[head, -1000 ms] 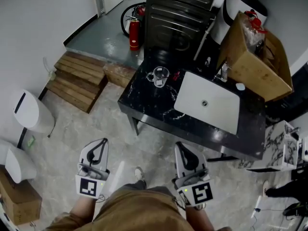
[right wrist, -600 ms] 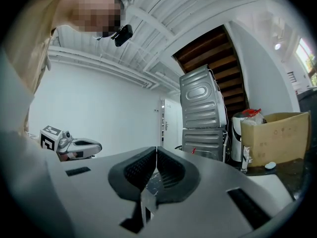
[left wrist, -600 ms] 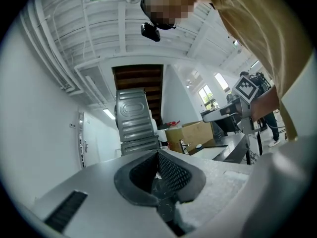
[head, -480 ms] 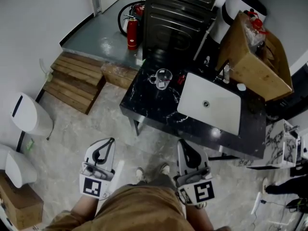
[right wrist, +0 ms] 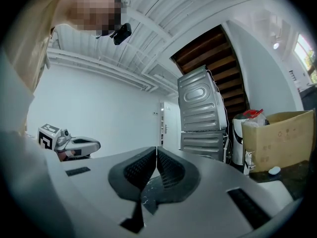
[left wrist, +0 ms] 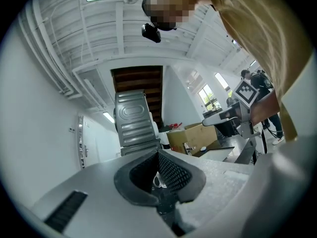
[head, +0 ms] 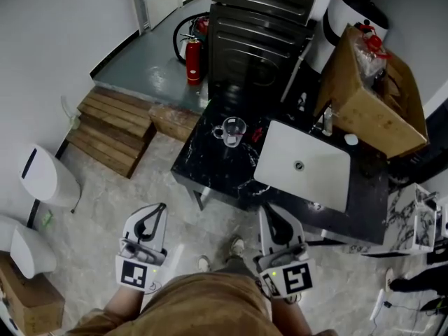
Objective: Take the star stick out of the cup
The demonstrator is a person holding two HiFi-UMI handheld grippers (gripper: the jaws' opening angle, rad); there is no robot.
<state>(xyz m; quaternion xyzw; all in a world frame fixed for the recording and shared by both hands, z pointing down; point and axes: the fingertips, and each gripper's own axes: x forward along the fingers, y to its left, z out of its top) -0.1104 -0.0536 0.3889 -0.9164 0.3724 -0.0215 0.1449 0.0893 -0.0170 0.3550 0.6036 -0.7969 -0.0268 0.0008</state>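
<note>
**Near: grippers.** The left gripper (head: 151,214) is closed tip to tip with nothing between the pads, as its own view shows. The right gripper (head: 271,217) is likewise closed and empty. I hold both low, at waist height, pointing ahead toward the counter (head: 210,168).

**Middle: counter.** It is a black, marbled slab with a white sink (head: 302,163) set in its right half. A clear glass cup (head: 231,129) stands alone on the left half, well apart from both grippers.

**Task item: star stick.** I take it to be in that cup, but it is too small to make out from here. I judge it light, thin and stiff, and easily pinched. The place to take it is on the shaft just above the rim, lifting straight up. The glass looks light enough to tip or slide, so my other gripper may need to steady it.

**Far.** A cardboard box (head: 367,96), a grey metal cabinet (head: 262,19), a red fire extinguisher (head: 192,51) and wooden steps (head: 112,121).

**Change since a second ago.** The counter's near edge has drawn closer to the right gripper's tips. Both grippers remain closed.
</note>
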